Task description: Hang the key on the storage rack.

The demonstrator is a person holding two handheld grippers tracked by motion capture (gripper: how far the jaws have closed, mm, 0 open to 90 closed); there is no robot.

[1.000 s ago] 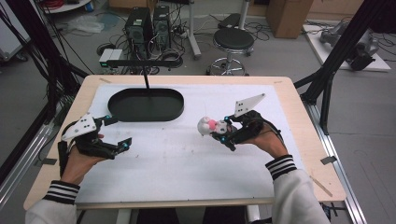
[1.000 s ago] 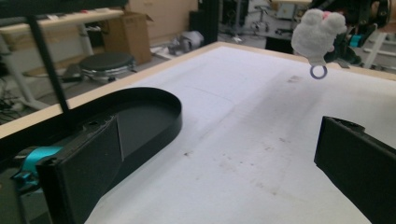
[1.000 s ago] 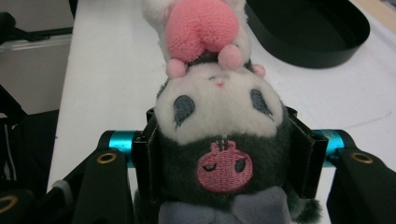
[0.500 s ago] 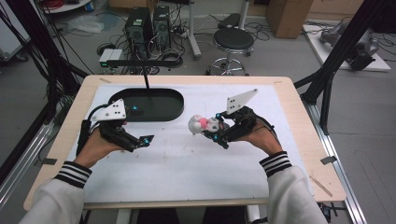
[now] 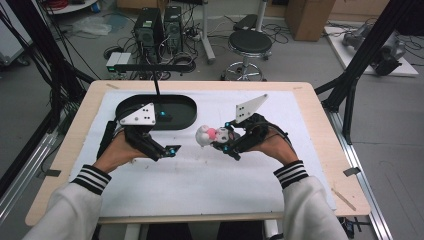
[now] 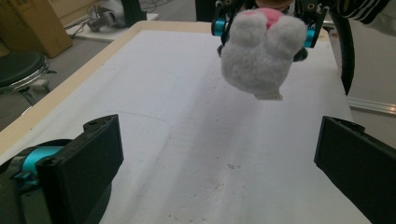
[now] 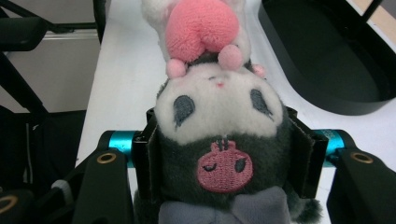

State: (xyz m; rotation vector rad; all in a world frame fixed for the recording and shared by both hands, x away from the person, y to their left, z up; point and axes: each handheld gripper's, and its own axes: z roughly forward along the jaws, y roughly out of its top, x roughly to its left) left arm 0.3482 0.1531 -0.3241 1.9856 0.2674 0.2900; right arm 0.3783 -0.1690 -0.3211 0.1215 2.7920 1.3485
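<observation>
A plush toy point(image 5: 206, 134) with a white body, dark grey head and pink heart hangs above the white table mat. My right gripper point(image 5: 226, 138) is shut on its dark head, and in the right gripper view the toy point(image 7: 219, 107) sits squeezed between both jaws of that gripper point(image 7: 225, 148). My left gripper point(image 5: 167, 151) is open and empty, a short way left of the toy and pointing at it. In the left gripper view the wide-apart jaws of the left gripper point(image 6: 219, 123) frame the toy point(image 6: 261, 51), which hangs a little beyond them.
A black oval tray point(image 5: 177, 114) lies on the mat behind the left hand, also seen in the right gripper view point(image 7: 327, 70). A thin black rod point(image 5: 156, 86) rises at its far edge. The white mat point(image 5: 210, 185) covers the wooden table.
My left gripper has moved right from the table's left side toward the toy and risen slightly. The right gripper has shifted a little left, still holding the toy.
</observation>
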